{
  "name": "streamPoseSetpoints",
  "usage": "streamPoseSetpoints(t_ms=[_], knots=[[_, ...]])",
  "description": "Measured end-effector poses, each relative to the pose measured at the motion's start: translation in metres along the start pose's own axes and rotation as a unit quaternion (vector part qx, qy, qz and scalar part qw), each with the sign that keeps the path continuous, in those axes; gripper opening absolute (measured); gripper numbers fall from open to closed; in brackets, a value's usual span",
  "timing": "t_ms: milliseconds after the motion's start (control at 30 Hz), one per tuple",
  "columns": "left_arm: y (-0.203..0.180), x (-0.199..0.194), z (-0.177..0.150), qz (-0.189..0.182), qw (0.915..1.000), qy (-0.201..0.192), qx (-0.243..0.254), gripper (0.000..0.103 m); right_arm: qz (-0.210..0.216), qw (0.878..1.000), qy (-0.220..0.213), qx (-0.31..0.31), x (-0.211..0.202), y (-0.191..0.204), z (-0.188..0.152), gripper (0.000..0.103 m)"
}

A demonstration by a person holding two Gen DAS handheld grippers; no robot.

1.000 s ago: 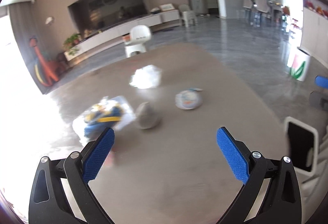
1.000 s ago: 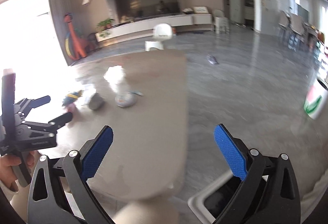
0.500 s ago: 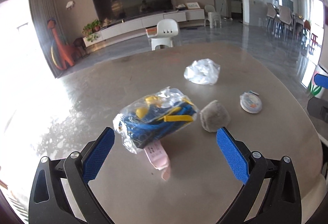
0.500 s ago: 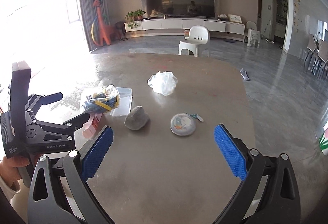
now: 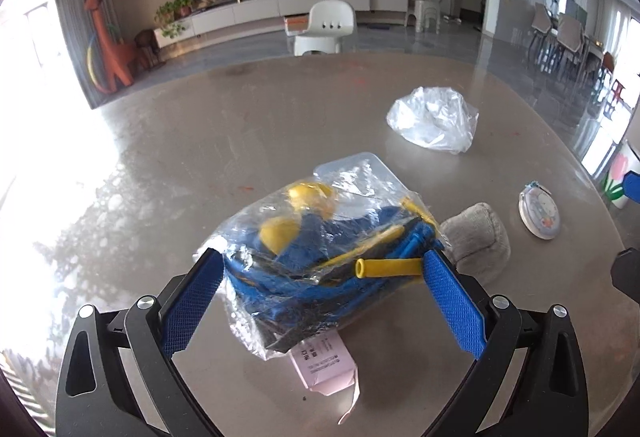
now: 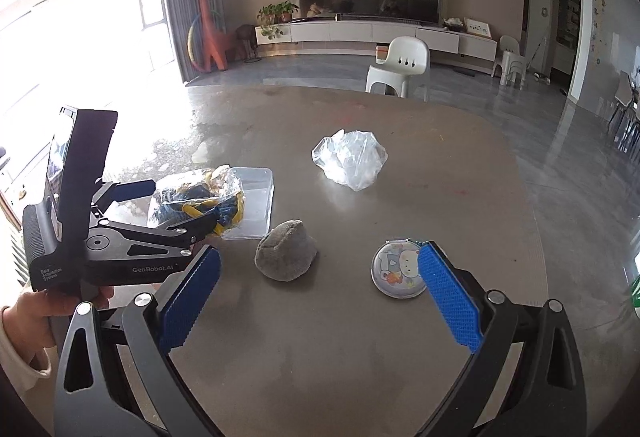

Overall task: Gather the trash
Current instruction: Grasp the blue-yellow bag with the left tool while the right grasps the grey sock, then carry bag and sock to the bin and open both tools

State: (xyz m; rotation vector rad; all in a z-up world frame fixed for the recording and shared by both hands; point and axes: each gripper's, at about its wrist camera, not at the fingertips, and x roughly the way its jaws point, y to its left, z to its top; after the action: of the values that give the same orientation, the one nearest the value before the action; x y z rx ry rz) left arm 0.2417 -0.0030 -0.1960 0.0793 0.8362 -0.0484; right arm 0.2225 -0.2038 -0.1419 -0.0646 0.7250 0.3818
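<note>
- Five pieces of litter lie on the desk (image 6: pixel 360 357); the grey lump (image 6: pixel 286 256) serves as landmark for the rest.
- Left of the grey lump sits the clear bag of blue and yellow toys (image 5: pixel 332 249), resting partly on a clear plastic lid (image 6: pixel 254 203) whose near half is hidden under it.
- Left tongs (image 5: pixel 320 301) stand wide apart with the toy bag between the blue pads; whether either pad touches the wrap cannot be told from the left wrist view.
- From the right wrist view the left tongs (image 6: pixel 168 207) reach toward the bag, the far finger partly hidden behind it.
- A pink paper tag (image 5: pixel 324 365) pokes out beneath the bag, nearer the camera than the grey lump; its print is too small to read.
- Beyond the grey lump, to its right, lies a crumpled clear plastic bag (image 6: pixel 350 159).
- Right of the grey lump lies a round cartoon-printed lid (image 6: pixel 398 275), its right edge covered by a blue pad.
- Right tongs (image 6: pixel 320 301) are spread wide and hold nothing, above the desk nearer than the grey lump.
</note>
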Motion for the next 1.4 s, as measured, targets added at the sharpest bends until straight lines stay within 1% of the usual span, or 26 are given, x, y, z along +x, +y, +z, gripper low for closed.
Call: streamPoseSetpoints(t_ms=[33, 100, 133, 200, 233, 267, 300, 333, 367, 467, 633, 700, 733, 767, 800, 867, 933, 1067, 1233, 1400], knots=[[0.000, 0.002, -0.002, -0.011, 0.9999, -0.002, -0.001, 0.095, 0.003, 1.000, 0.002, 0.001, 0.003, 0.000, 0.000, 0.098], [0.001, 0.008, -0.004, -0.018, 0.9998, 0.007, 0.005, 0.066, 0.008, 1.000, 0.005, 0.002, 0.005, 0.000, 0.001, 0.098], [0.001, 0.009, -0.005, -0.016, 0.9998, 0.006, 0.010, 0.061, 0.010, 1.000, 0.008, 0.001, 0.008, 0.001, 0.001, 0.098], [0.003, 0.003, -0.005, -0.027, 0.9996, -0.005, 0.009, 0.041, 0.007, 1.000, 0.016, -0.003, 0.014, 0.001, 0.001, 0.098], [0.004, 0.001, -0.004, -0.029, 0.9995, -0.009, 0.008, 0.036, 0.008, 1.000, 0.022, -0.007, 0.020, 0.002, 0.000, 0.094], [0.005, -0.003, -0.003, -0.032, 0.9994, -0.012, 0.006, 0.028, 0.010, 0.999, 0.032, -0.009, 0.025, 0.002, 0.000, 0.079], [0.007, -0.007, -0.002, -0.036, 0.9992, -0.015, 0.003, 0.026, 0.013, 0.999, 0.049, -0.013, 0.034, 0.004, 0.000, 0.068], [0.006, -0.010, -0.002, -0.038, 0.9991, -0.018, 0.002, 0.026, 0.015, 0.998, 0.060, -0.014, 0.040, 0.005, -0.001, 0.050], [0.007, -0.015, -0.002, -0.039, 0.9990, -0.023, 0.001, 0.026, 0.023, 0.997, 0.074, -0.014, 0.050, 0.006, -0.002, 0.041], [0.007, -0.028, 0.000, -0.041, 0.9986, -0.034, 0.002, 0.026, 0.027, 0.995, 0.090, -0.022, 0.065, 0.015, -0.005, 0.041], [0.012, -0.045, 0.002, -0.048, 0.9978, -0.045, -0.001, 0.026, 0.032, 0.995, 0.092, -0.029, 0.074, 0.026, -0.003, 0.044], [0.013, -0.051, 0.002, -0.051, 0.9974, -0.050, -0.002, 0.026, 0.035, 0.993, 0.107, -0.030, 0.083, 0.029, -0.003, 0.044], [0.013, -0.053, 0.002, -0.053, 0.9973, -0.051, -0.003, 0.026, 0.036, 0.993, 0.113, -0.029, 0.087, 0.031, -0.004, 0.041], [0.014, -0.057, 0.000, -0.054, 0.9971, -0.053, -0.003, 0.026, 0.040, 0.992, 0.117, -0.029, 0.090, 0.031, -0.004, 0.031], [0.015, -0.060, -0.001, -0.054, 0.9970, -0.056, -0.003, 0.026, 0.041, 0.992, 0.118, -0.030, 0.090, 0.032, -0.005, 0.027], [0.015, -0.065, -0.002, -0.053, 0.9968, -0.061, -0.001, 0.026, 0.042, 0.992, 0.116, -0.030, 0.086, 0.034, -0.004, 0.012], [0.015, -0.069, -0.003, -0.049, 0.9969, -0.062, 0.000, 0.026, 0.048, 0.993, 0.108, -0.024, 0.077, 0.033, -0.002, 0.011], [0.014, -0.081, -0.007, -0.052, 0.9964, -0.067, 0.001, 0.024, 0.049, 0.996, 0.075, -0.025, 0.041, 0.037, 0.001, 0.011], [0.005, -0.099, -0.009, -0.055, 0.9955, -0.076, 0.008, 0.024, 0.047, 0.998, 0.035, -0.029, -0.020, 0.038, 0.006, 0.011], [-0.009, -0.121, -0.010, -0.065, 0.9939, -0.088, 0.018, 0.024, 0.038, 0.999, 0.006, -0.034, -0.075, 0.033, 0.004, 0.011]])
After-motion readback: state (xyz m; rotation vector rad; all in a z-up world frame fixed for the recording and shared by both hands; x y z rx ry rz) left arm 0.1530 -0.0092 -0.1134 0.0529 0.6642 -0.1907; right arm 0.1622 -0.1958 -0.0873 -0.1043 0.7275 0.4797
